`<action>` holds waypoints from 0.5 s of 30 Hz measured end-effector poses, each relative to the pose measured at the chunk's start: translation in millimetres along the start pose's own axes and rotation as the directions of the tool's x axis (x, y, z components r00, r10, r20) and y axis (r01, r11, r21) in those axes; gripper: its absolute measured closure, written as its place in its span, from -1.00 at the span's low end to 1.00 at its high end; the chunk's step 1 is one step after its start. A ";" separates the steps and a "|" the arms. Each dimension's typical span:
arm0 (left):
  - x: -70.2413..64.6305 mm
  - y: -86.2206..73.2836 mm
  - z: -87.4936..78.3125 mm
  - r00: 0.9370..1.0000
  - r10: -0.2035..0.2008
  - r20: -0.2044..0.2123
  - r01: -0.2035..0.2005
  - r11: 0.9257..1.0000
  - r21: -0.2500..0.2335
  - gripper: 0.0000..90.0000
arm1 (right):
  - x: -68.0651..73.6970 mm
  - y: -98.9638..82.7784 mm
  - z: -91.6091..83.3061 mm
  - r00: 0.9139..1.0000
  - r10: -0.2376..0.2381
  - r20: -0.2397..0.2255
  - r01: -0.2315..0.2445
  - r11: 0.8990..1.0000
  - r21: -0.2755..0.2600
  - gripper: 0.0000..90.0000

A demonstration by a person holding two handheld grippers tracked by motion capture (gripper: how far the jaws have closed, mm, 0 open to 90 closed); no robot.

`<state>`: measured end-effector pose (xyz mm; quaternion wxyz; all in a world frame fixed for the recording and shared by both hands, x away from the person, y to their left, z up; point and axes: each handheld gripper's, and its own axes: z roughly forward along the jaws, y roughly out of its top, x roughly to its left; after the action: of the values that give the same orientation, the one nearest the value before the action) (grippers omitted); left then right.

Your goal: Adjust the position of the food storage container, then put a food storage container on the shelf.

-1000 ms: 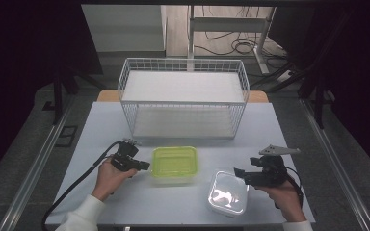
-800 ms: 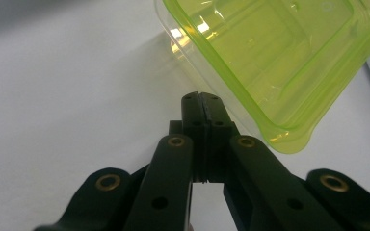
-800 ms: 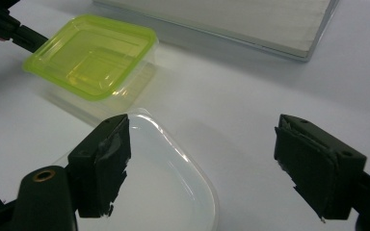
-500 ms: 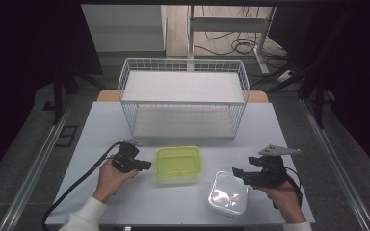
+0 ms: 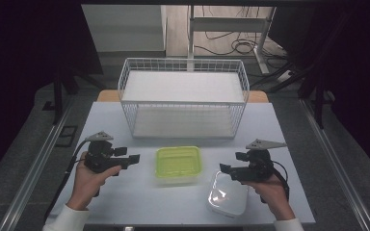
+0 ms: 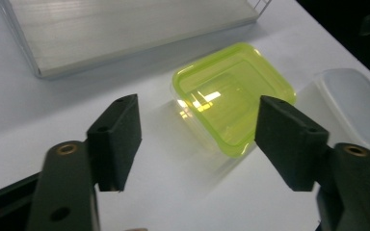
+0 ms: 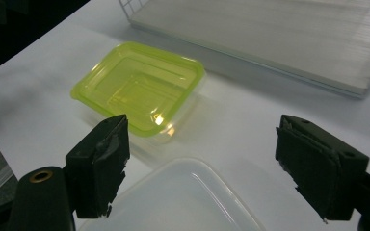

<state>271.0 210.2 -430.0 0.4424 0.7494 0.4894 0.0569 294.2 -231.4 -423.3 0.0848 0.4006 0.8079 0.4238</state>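
Yellow-green translucent plastic container point(image 5: 178, 163) sits mid-table near the front edge; looks light, thin-walled and slippery, so grab its rim. Left hand-held gripper point(image 5: 131, 159) has just opened empty; right hand-held gripper point(image 5: 224, 167) gapes too.

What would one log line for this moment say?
left tool: just opened, nothing between jaws | right tool: open, over clear container | yellow-green lidded container: on table | wire basket: behind

Looked over all three views and there's nothing readable anywhere, no text, brand, number or sign. The green box point(image 5: 178, 164), the clear box point(image 5: 227, 195), the wire basket point(image 5: 183, 98) and the table point(image 5: 125, 192) are all blank, far as I can tell.
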 end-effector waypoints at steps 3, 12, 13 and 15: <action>-1.4 -0.3 -0.6 1.000 -0.005 0.020 0.005 1.000 -0.011 -0.33 | 2.9 2.7 5.6 1.000 -0.005 -0.012 0.005 1.000 0.008 -0.57; -2.8 0.6 2.4 0.998 -0.047 0.049 0.048 0.999 -0.018 -0.40 | 7.2 10.1 9.4 0.999 0.024 -0.035 -0.024 1.000 0.010 -0.57; -2.8 0.9 4.0 0.997 -0.052 0.052 0.052 0.999 -0.015 -0.40 | 7.0 11.4 10.6 0.998 0.037 -0.052 -0.037 0.999 0.009 -0.57; -2.4 1.4 7.9 0.997 -0.053 0.048 0.053 0.999 -0.006 -0.40 | 6.6 12.3 11.9 0.998 0.043 -0.055 -0.043 0.999 0.013 -0.57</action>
<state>274.8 203.4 -433.0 0.4583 0.7356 0.4981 0.0288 302.6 -215.3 -420.2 0.0508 0.4064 0.8036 0.4319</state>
